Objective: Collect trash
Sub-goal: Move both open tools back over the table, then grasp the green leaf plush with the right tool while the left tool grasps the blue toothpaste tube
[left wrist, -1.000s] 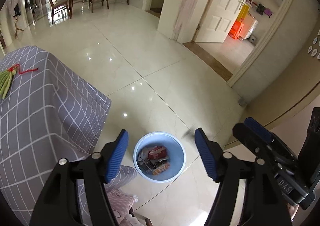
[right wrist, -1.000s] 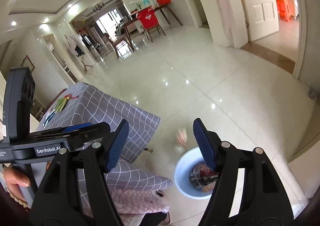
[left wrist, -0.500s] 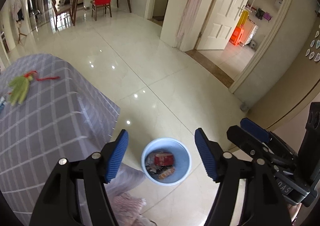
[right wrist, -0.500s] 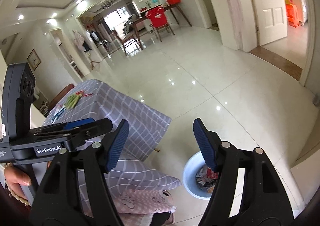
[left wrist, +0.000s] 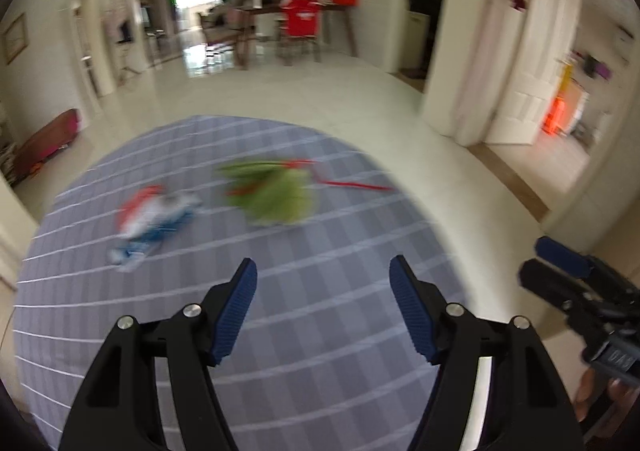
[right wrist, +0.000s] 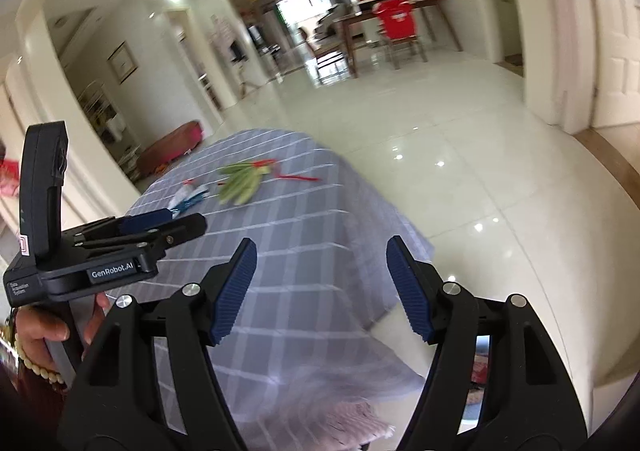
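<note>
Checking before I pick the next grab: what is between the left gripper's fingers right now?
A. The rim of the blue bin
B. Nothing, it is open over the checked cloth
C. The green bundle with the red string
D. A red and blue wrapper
B: the left gripper is open with only the checked cloth between its fingers; the wrapper and the green bundle lie farther ahead.
</note>
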